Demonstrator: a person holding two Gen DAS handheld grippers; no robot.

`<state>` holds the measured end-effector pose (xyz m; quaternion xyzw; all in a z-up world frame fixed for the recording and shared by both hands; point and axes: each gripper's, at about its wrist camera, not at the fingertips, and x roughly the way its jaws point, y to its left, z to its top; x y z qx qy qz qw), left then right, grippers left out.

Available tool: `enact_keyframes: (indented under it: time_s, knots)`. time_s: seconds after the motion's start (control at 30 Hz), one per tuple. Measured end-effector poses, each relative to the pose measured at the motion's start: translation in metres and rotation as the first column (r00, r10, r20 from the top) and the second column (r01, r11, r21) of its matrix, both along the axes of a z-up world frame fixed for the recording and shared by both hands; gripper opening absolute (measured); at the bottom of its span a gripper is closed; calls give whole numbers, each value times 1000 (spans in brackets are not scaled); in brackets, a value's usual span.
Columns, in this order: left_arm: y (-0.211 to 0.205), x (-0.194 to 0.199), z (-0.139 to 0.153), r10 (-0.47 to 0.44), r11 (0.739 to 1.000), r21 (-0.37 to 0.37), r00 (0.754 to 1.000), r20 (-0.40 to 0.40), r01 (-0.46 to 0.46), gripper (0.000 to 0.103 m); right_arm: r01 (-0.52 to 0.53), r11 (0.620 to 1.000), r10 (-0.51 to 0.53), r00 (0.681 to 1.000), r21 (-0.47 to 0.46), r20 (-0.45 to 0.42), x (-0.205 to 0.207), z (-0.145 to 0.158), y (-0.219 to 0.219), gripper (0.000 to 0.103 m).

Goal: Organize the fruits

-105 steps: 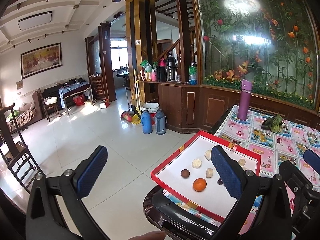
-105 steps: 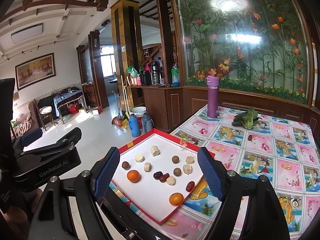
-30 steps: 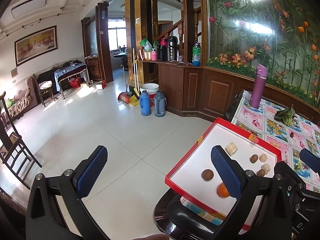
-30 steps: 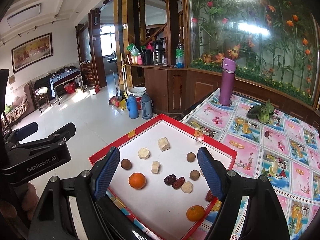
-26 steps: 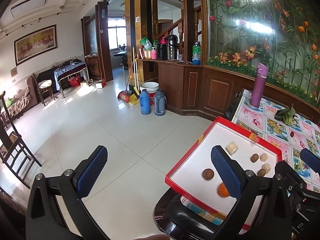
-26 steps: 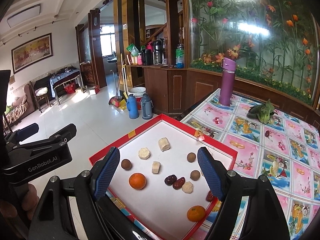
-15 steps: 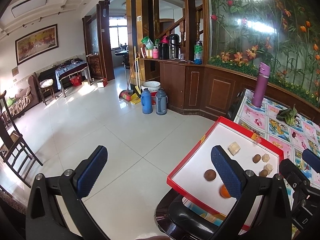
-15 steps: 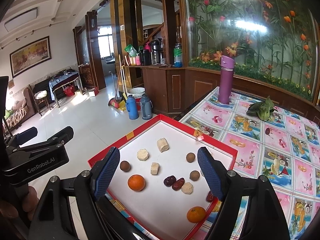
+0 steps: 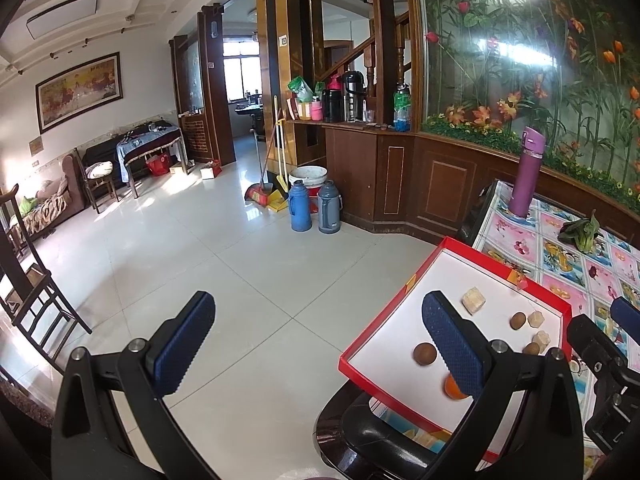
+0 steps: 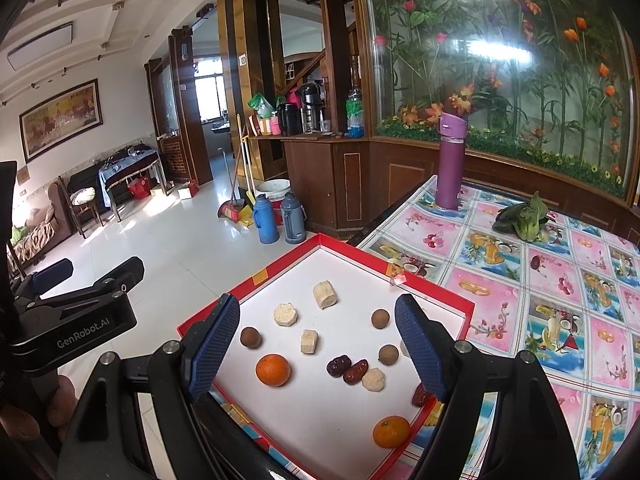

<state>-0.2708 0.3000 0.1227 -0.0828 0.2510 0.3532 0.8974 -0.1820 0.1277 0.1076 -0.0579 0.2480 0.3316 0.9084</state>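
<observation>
Orange, brown and pale fruits (image 10: pixel 272 369) lying mixed across tray (image 10: pixel 436 298), unmoved, only viewed nearer. Left gripper (image 9: pixel 318 308), right gripper (image 10: pixel 316 320): jaws wide, empty.

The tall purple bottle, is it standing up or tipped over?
Standing up: the tall purple bottle sits base-down on the patterned tablecloth, cap on top.
</observation>
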Motion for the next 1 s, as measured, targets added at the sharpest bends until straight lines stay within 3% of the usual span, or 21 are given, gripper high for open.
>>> enact_keyframes:
  time_s: [1.0]
  knots:
    - [-19,2,11,-30,999,30,1000,4,30,103,-12,1000,12,1000,10,-8,-1,-3,-4,80]
